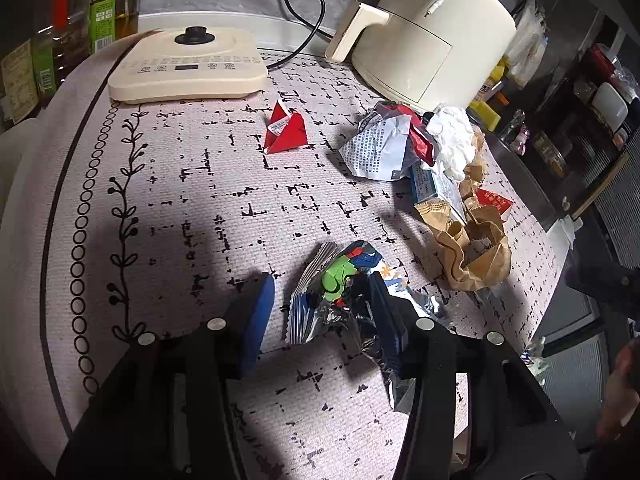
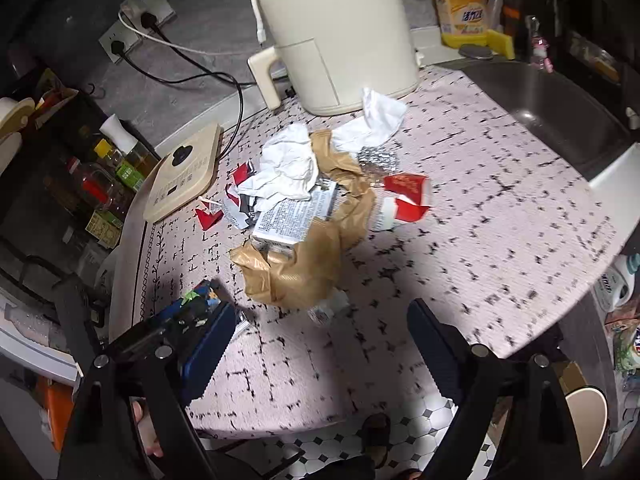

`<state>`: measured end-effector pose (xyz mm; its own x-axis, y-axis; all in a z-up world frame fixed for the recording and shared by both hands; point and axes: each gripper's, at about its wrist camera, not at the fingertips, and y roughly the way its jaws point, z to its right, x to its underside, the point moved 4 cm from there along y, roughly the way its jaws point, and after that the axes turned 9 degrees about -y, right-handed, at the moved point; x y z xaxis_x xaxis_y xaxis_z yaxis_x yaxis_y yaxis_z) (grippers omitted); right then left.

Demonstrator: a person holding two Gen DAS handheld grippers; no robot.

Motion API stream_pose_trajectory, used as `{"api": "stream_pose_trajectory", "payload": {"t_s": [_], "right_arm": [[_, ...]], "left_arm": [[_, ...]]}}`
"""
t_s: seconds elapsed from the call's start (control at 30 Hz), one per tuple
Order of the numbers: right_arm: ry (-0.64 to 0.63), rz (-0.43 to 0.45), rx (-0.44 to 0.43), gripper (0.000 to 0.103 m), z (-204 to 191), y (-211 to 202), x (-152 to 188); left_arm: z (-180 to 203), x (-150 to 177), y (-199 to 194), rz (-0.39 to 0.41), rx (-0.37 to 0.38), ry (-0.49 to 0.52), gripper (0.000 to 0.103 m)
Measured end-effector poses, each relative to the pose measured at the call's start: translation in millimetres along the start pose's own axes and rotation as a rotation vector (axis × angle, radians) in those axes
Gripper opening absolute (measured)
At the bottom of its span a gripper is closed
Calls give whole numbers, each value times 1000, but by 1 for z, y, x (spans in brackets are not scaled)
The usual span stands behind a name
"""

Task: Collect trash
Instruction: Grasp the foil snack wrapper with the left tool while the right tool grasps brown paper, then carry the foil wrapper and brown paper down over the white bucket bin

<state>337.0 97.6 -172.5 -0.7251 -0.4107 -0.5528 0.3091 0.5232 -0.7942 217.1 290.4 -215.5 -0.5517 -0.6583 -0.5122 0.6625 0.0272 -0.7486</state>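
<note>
My left gripper [image 1: 324,304] is open, its blue fingers on either side of a crumpled foil snack wrapper [image 1: 340,292] with green and blue print, lying on the table mat. It also shows in the right wrist view [image 2: 198,296]. A trash pile lies beyond: a brown paper bag [image 1: 472,248], a white printed wrapper [image 1: 376,148], white tissue [image 1: 452,136], a small box [image 1: 434,188]. A red folded paper [image 1: 286,132] lies apart. My right gripper [image 2: 320,332] is open and empty, hovering before the brown bag [image 2: 304,264].
A cream air fryer [image 1: 424,36] and a flat cream appliance [image 1: 188,66] stand at the back with cables. Bottles [image 1: 60,32] stand left. A red-white carton [image 2: 404,196] lies right of the pile. A sink [image 2: 560,116] lies at right. The table edge [image 2: 320,428] is near, tiled floor below.
</note>
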Motion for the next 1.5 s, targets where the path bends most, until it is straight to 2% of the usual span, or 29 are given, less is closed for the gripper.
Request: {"api": "stream_pose_trajectory", "payload": {"t_s": [0.1,0.17,0.3,0.4,0.43,0.47,0.5,0.57,0.67,0.8,0.9,1.1,1.27,1.5], "right_arm": [[6,-38,-8,83,-2,25,-6],[17,-62,-25,78,-2,39,-10],[19,-85,-61,75,-5,60,-18],[13,-113,-102,58,-6,74,-22],[12,-124,-114,46,-6,78,-23],[10,-131,-128,39,-6,80,-24],[4,-119,-141,35,-7,79,-27],[-35,-92,-156,21,-11,74,-32],[-103,-67,-203,14,-21,65,-39],[-127,-31,-276,13,-27,50,-47],[-90,6,-342,13,-24,37,-56],[-55,87,-381,13,-1,-7,-68],[-28,124,-362,13,32,-43,-59],[17,145,-290,13,94,-89,-13]], "left_arm": [[-1,-2,1,-18,21,-7,24],[-3,-4,-4,-5,17,-8,19],[-11,-10,-21,37,0,-34,18],[-16,-15,-33,70,-17,-50,18],[-16,-16,-38,83,-23,-56,18],[-15,-15,-41,95,-29,-60,18],[-14,-14,-45,110,-37,-66,18],[-12,-10,-52,133,-48,-73,18],[-7,-2,-65,162,-72,-103,18],[1,6,-86,202,-94,-118,18],[6,8,-101,224,-117,-111,18],[22,10,-120,270,-117,-106,18],[47,16,-116,253,-98,-84,18],[95,29,-109,221,-69,-5,18]]}}
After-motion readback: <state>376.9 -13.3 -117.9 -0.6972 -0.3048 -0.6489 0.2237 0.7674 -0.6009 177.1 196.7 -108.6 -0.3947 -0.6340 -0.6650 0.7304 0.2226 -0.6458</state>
